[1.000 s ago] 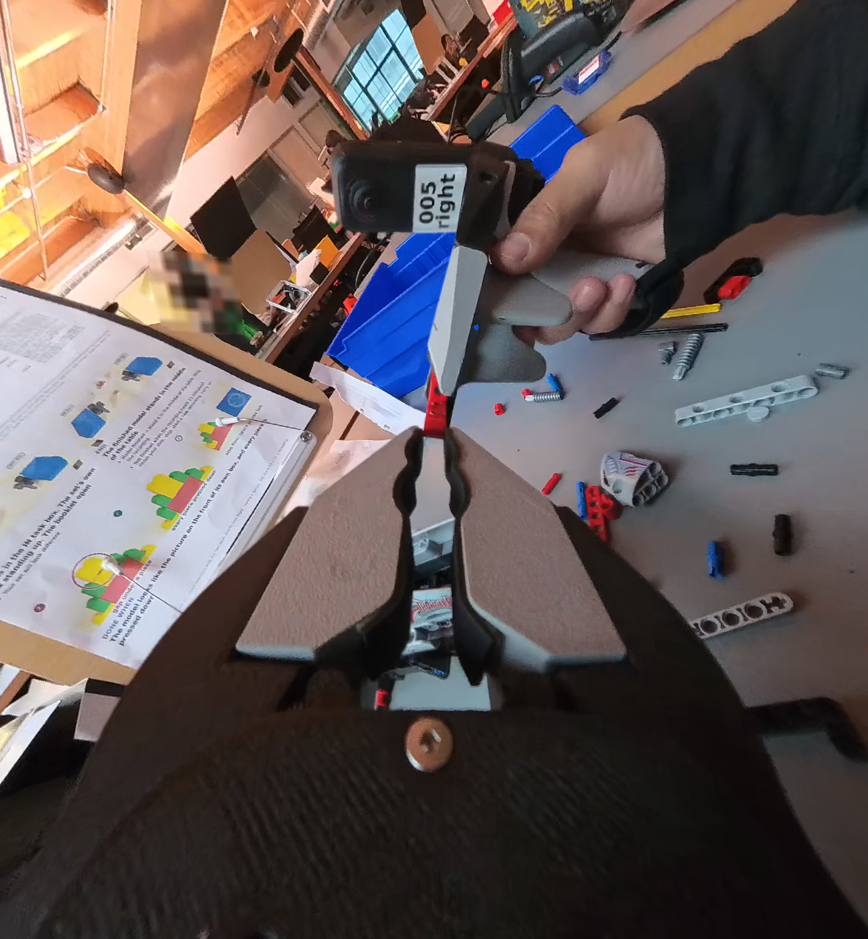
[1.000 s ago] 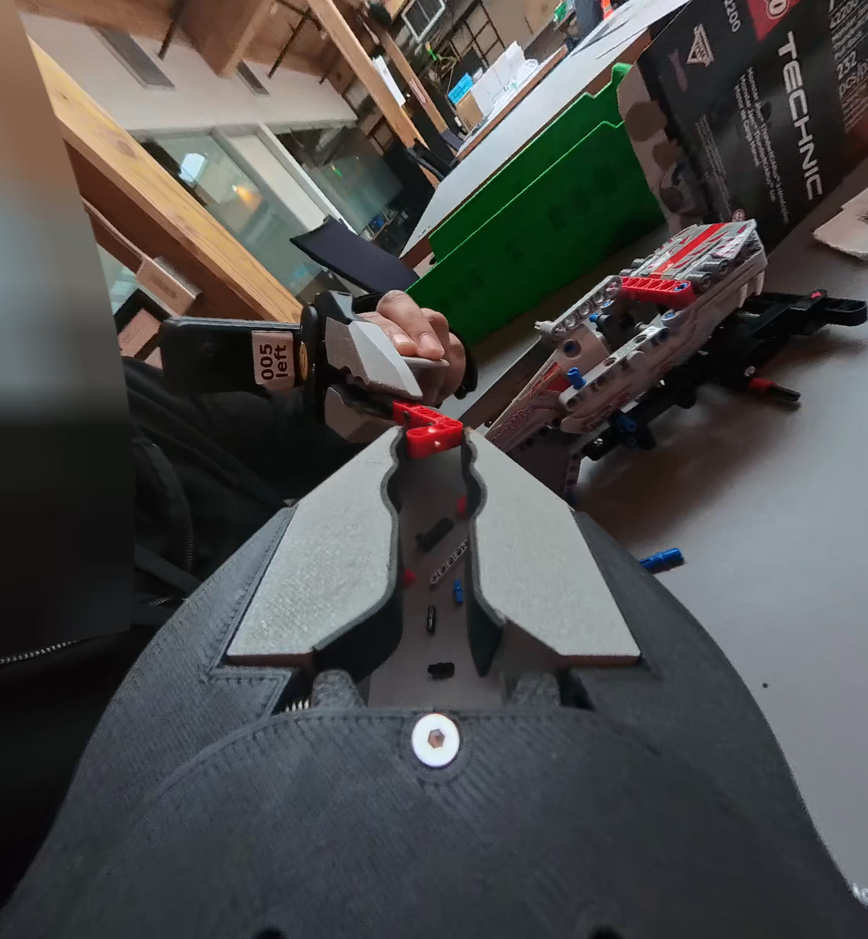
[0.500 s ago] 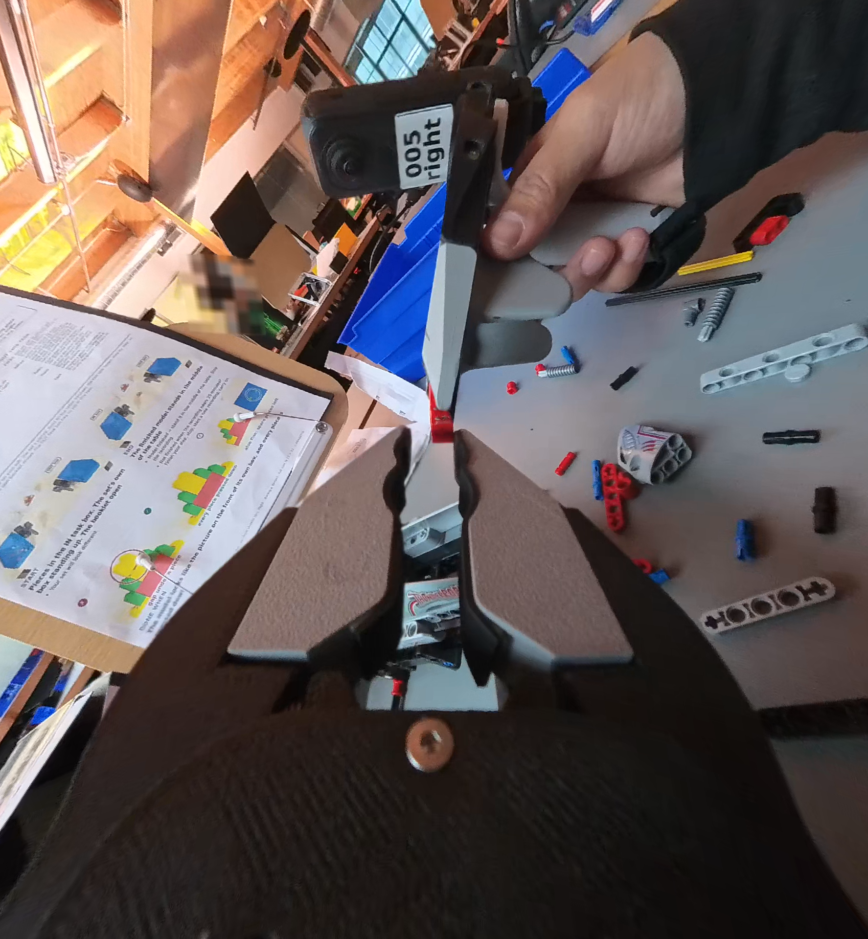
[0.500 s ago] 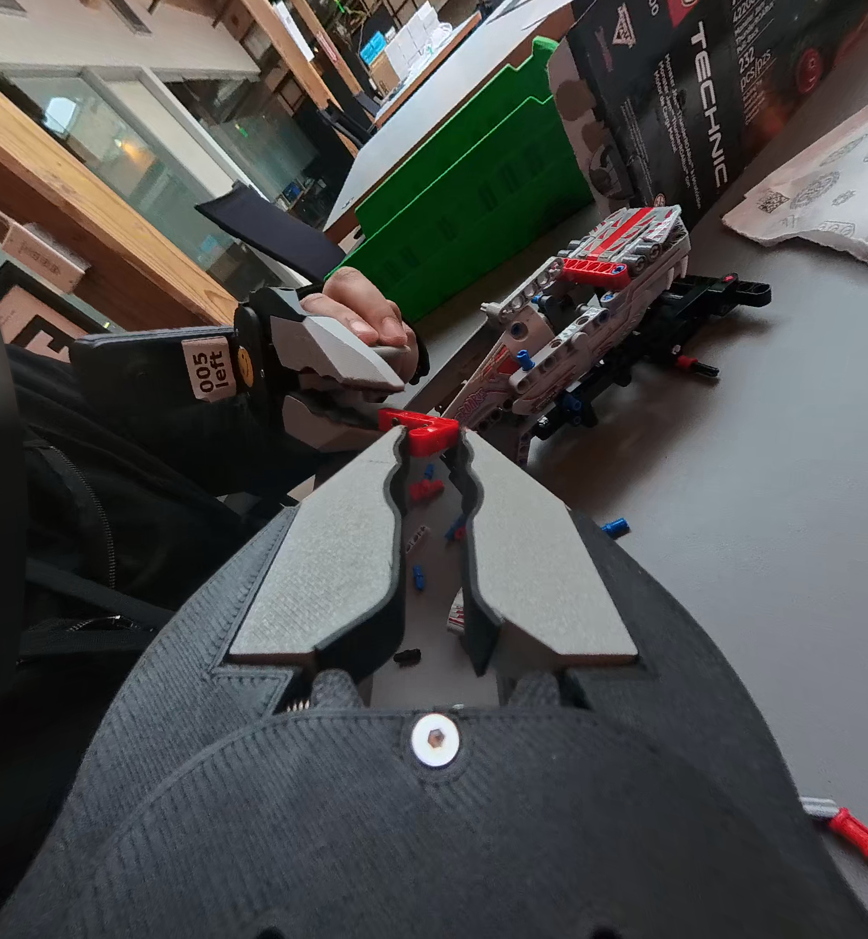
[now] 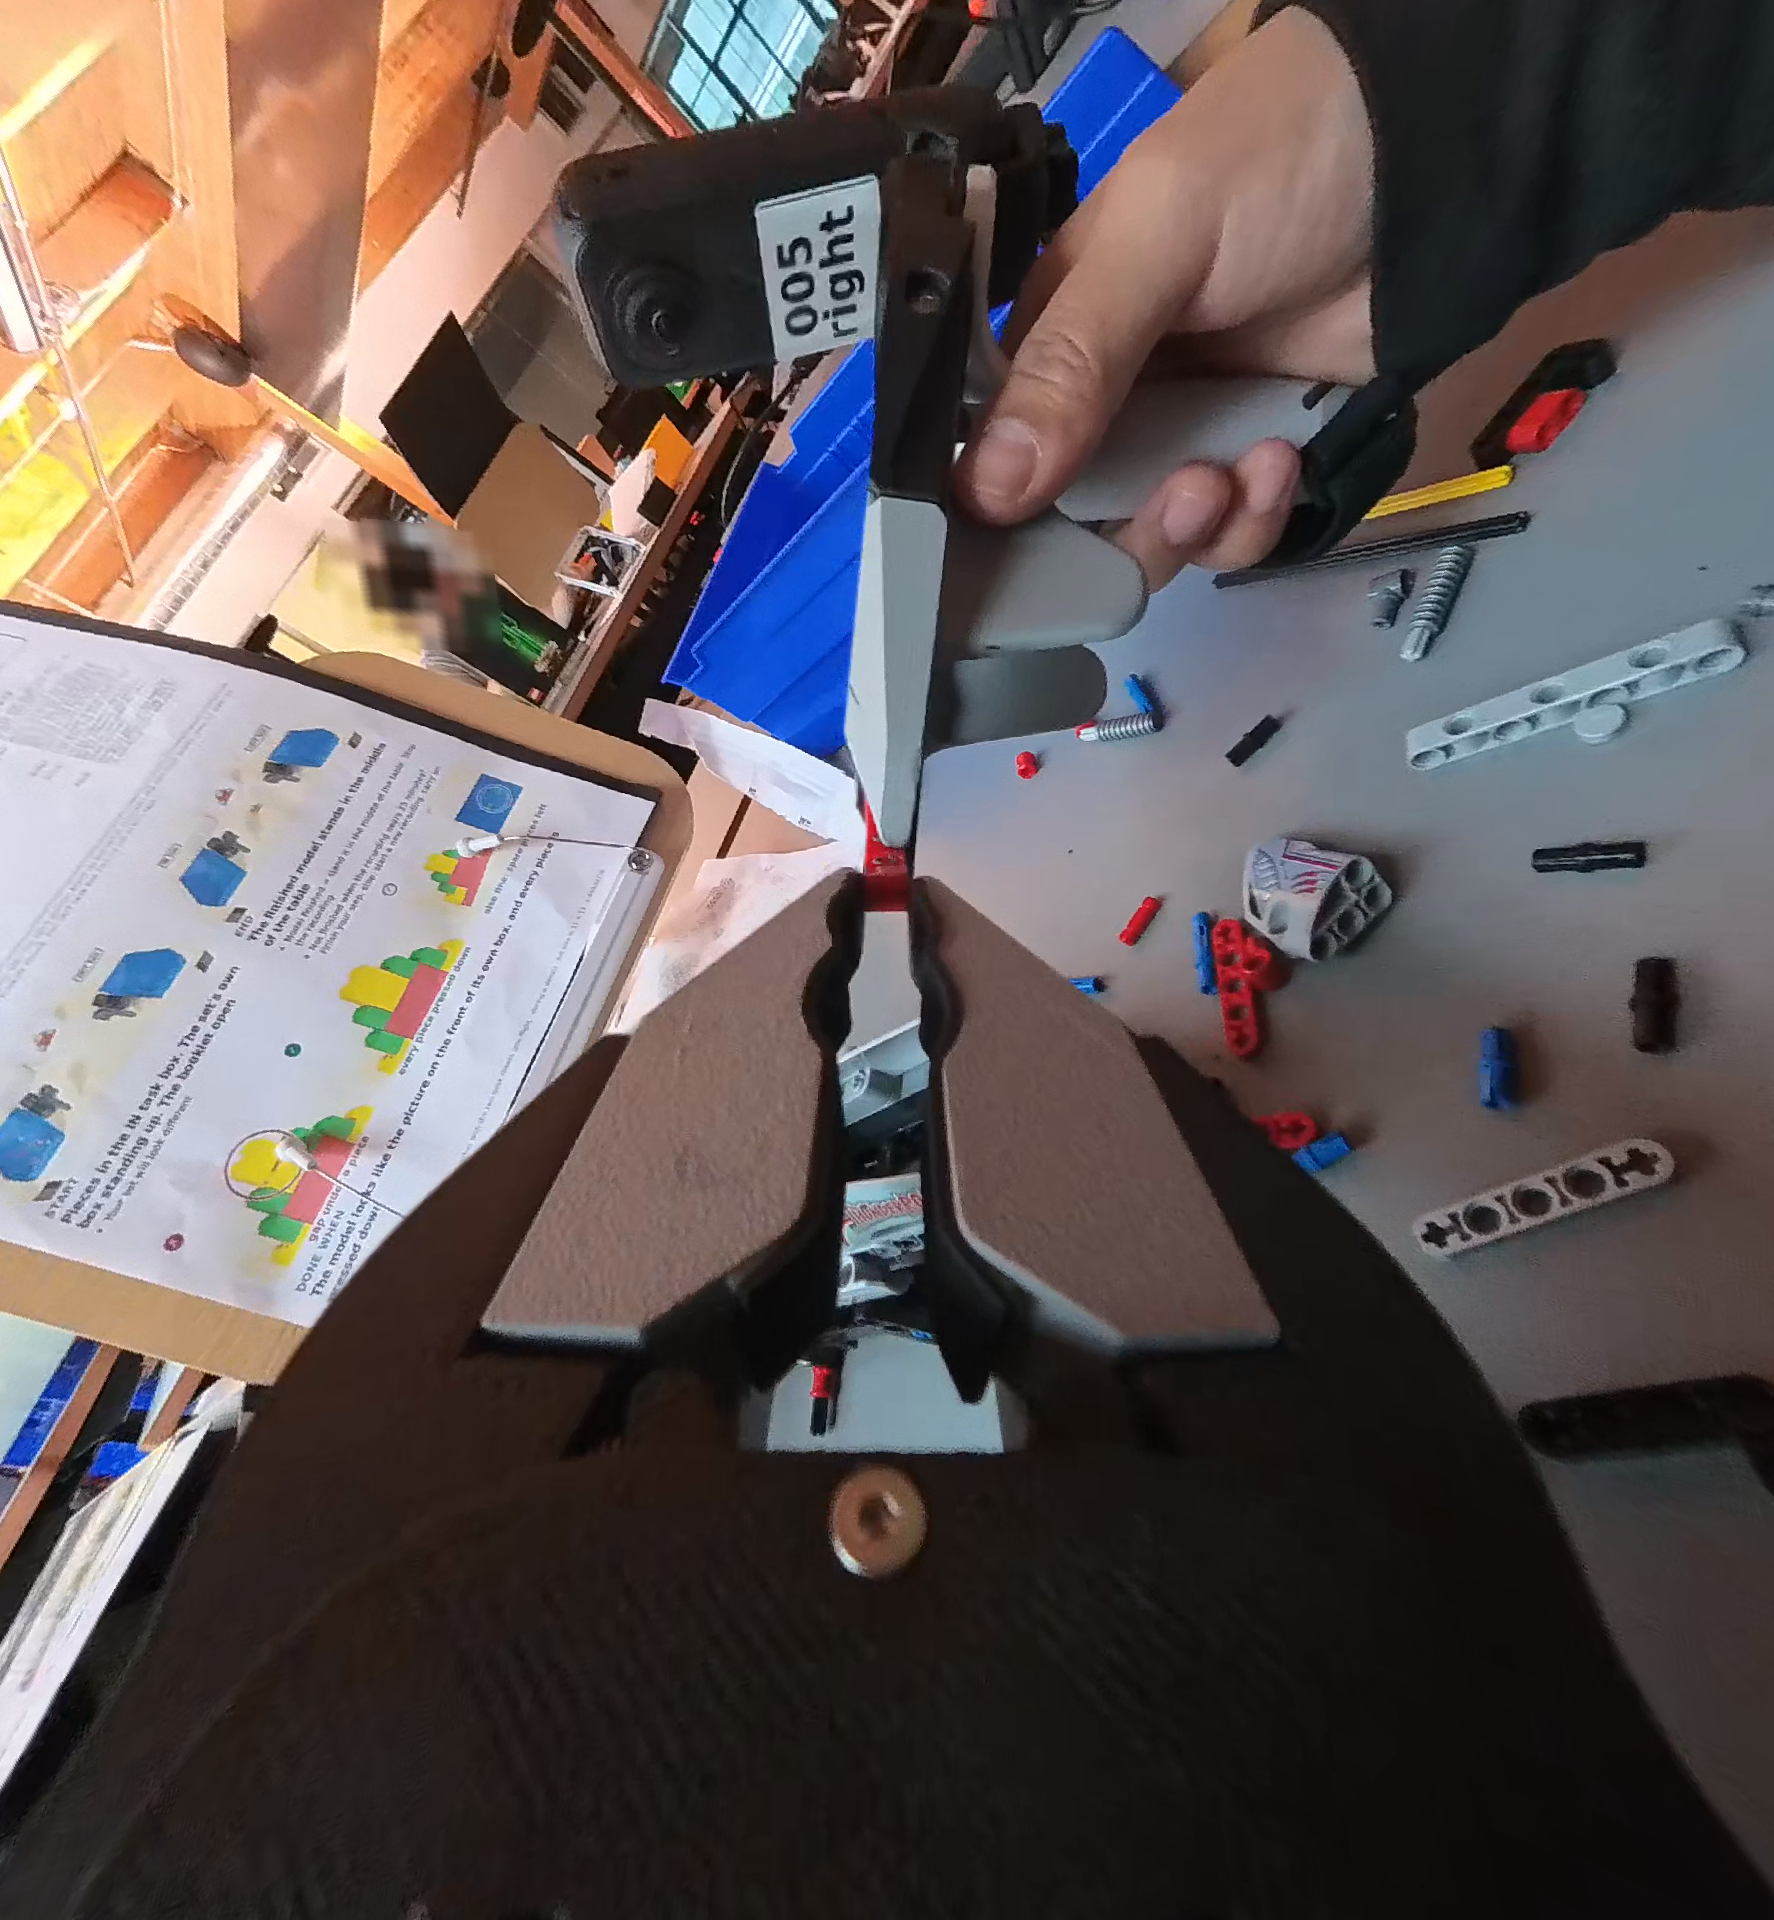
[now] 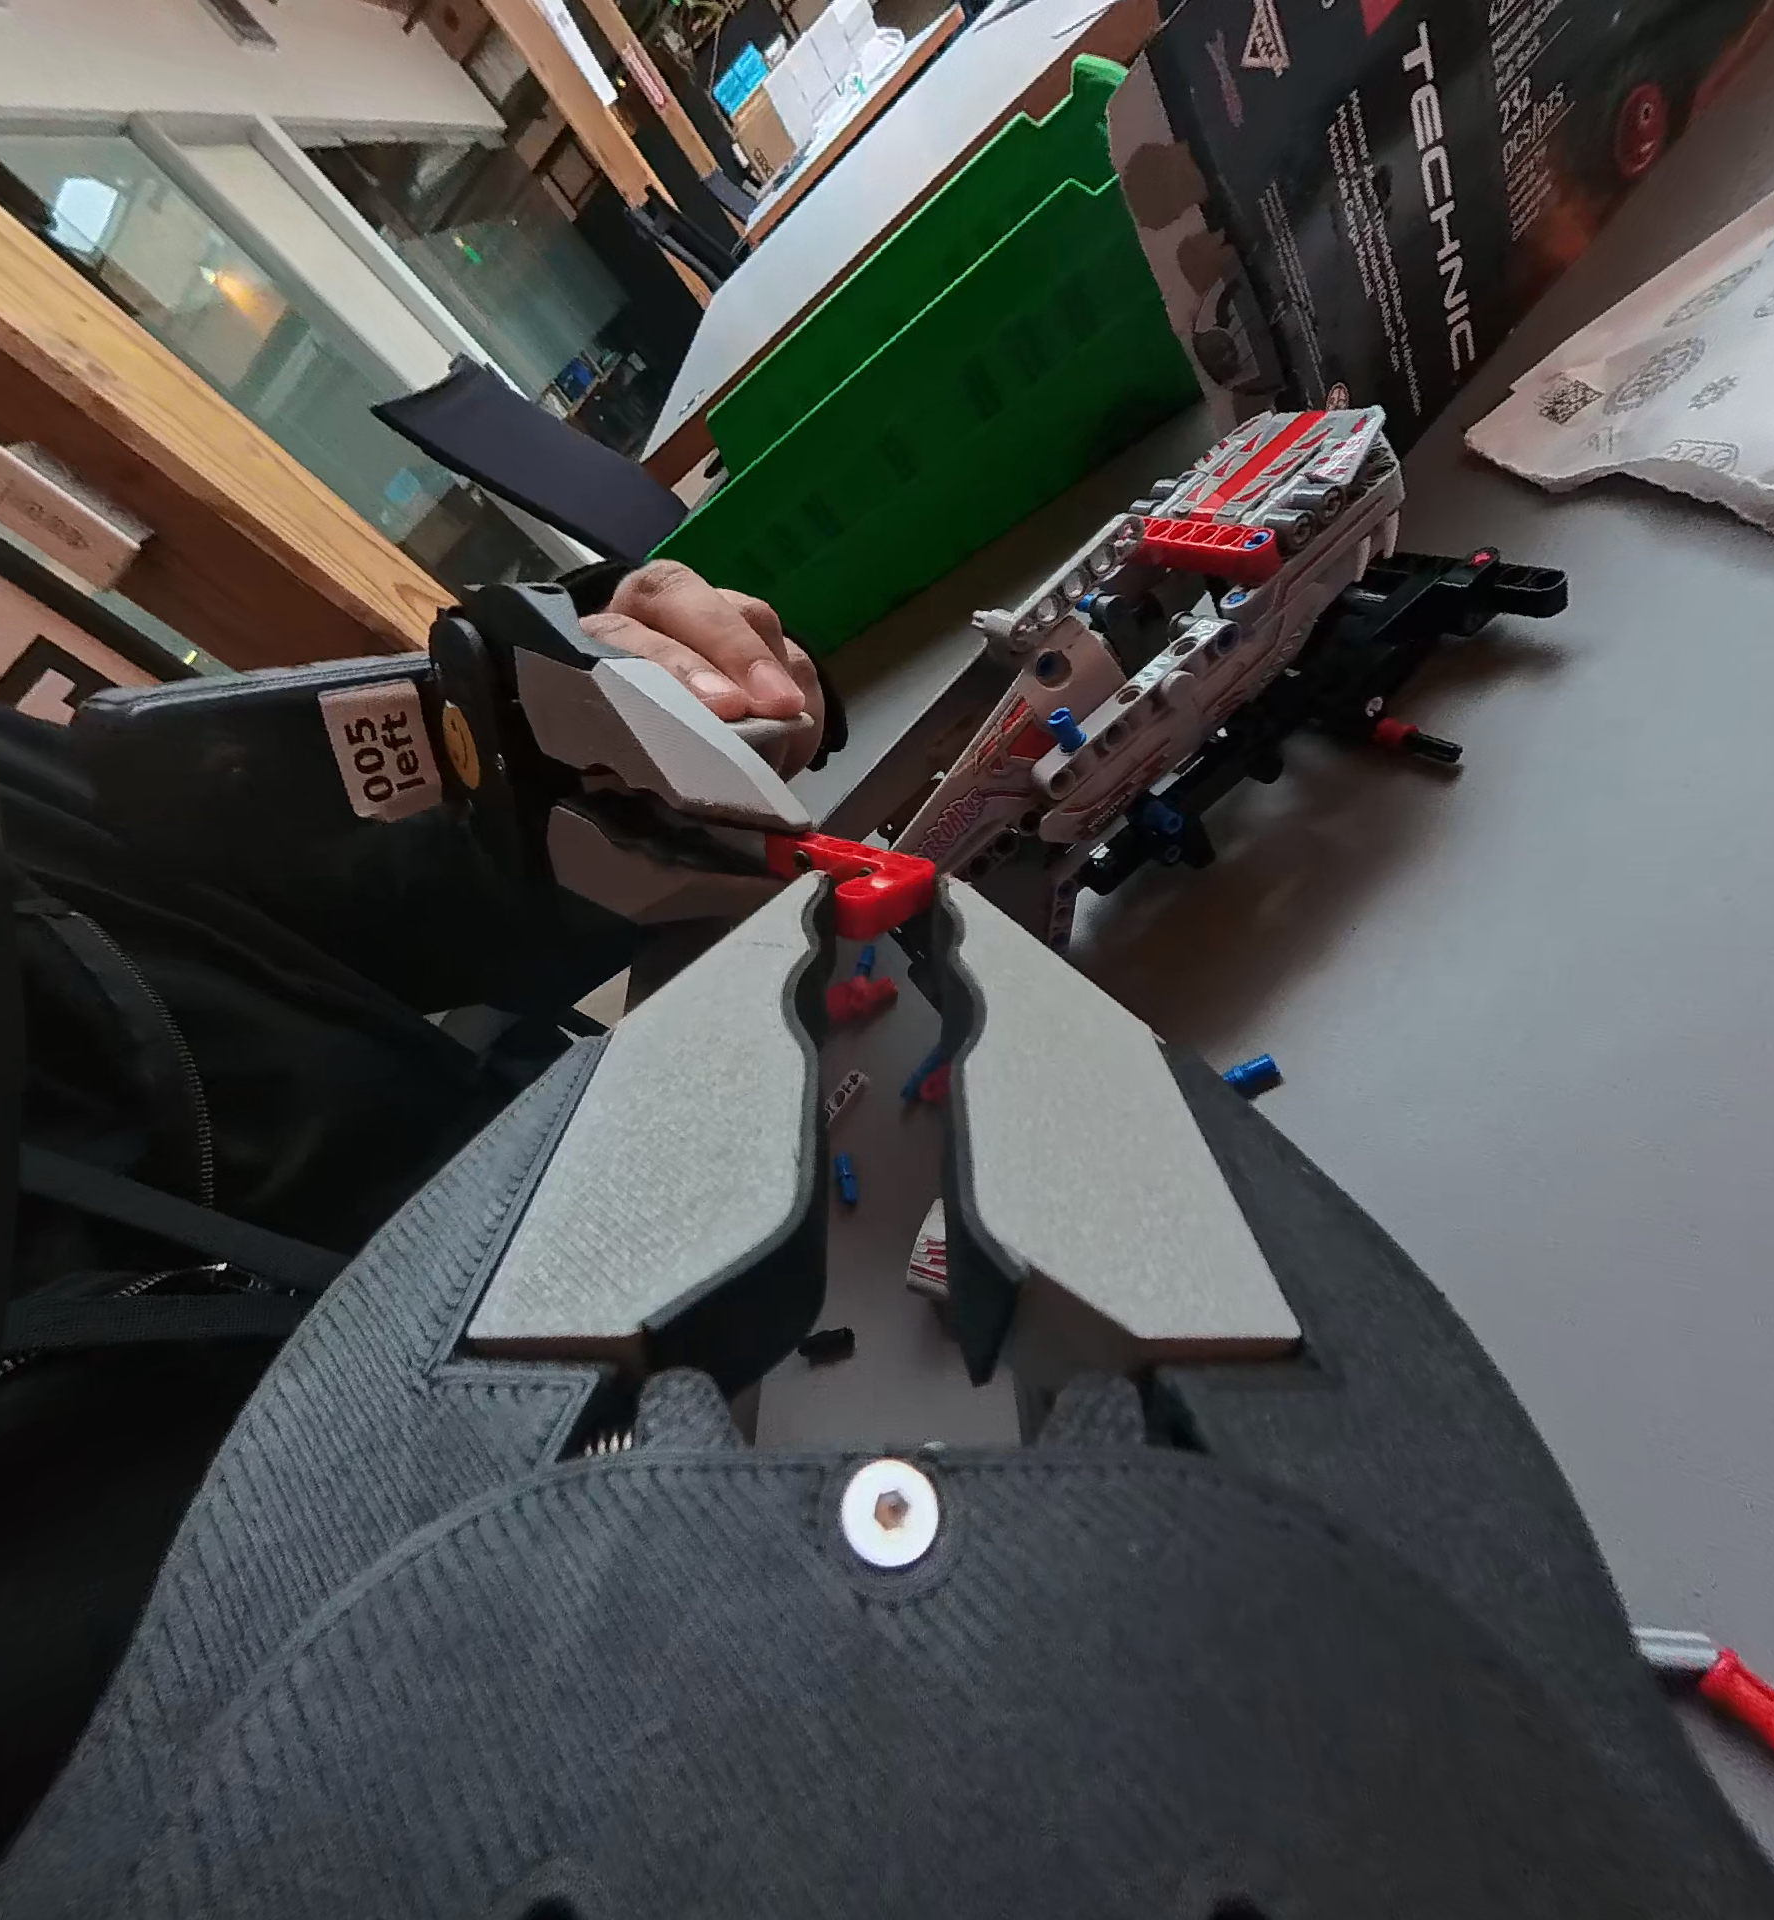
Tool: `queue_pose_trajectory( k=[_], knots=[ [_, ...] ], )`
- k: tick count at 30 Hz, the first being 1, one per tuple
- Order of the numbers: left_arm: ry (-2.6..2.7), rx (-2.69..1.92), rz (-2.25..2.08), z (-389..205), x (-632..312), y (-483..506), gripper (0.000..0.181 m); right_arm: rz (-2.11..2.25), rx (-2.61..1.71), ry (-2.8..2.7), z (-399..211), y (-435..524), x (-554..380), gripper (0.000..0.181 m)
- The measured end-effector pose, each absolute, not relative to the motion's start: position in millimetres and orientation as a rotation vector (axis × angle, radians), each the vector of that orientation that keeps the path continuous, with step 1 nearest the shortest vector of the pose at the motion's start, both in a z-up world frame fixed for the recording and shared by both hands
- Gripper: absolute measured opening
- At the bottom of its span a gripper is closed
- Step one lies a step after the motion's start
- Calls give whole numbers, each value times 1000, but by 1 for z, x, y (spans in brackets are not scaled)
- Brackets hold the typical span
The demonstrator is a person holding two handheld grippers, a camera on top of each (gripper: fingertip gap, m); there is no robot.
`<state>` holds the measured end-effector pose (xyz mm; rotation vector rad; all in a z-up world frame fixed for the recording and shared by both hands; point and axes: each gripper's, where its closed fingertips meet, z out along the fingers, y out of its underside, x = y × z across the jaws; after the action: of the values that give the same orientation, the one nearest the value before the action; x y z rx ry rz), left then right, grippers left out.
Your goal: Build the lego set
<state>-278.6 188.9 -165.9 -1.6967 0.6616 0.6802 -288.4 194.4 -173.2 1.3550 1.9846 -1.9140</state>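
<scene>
The left gripper point(image 5: 881, 891) and the right gripper point(image 6: 878, 902) meet tip to tip in the air, their closing planes roughly at right angles. Both sets of jaws are narrowed to a slim gap at the tips and pinch the same small red piece point(image 6: 857, 868) from opposite ends. The right hand point(image 5: 1163, 343), in a dark sleeve, wraps the right gripper's handle, thumb forward. The left hand point(image 6: 701, 634) curls its fingers over the left gripper's handle.
</scene>
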Motion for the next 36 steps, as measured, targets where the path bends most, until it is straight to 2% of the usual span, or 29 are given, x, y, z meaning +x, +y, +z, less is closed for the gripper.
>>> queue_pose_trajectory(
  k=[5,36],
  knots=[
    [714,-1705,736,-172,-276,190,6,-1897,1362,2010,-175,190,-289,23],
    [764,-1737,821,-177,-280,189,6,-1850,1373,2152,-182,190,-290,21]
  ],
)
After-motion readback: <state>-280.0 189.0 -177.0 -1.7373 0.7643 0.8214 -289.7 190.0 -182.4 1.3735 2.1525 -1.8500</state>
